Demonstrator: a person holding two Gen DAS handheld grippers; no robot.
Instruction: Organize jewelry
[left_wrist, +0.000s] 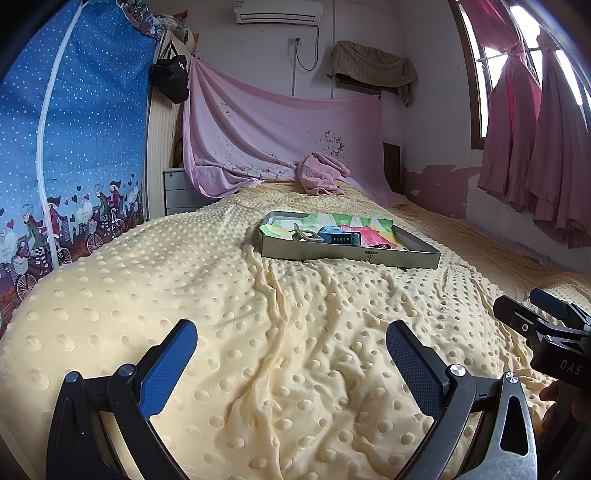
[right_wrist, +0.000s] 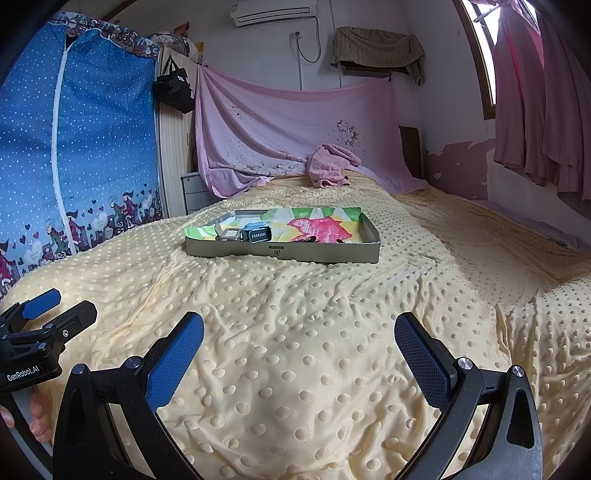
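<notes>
Jewelry sits in a shallow grey tray (right_wrist: 280, 253) on the bed (right_wrist: 295, 314), well ahead of both tongs. The tray looks light and stiff, best taken by its rim. The blue watch (right_wrist: 257, 233) seems flexible at the strap, so grip its case. Left tongs (left_wrist: 291, 343) and right tongs (right_wrist: 299, 338) gape wide, empty.

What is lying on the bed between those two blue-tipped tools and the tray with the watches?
Only bare, wrinkled yellow blanket, in both wrist views. The left tool and right tool hang open, short of the tray.
</notes>
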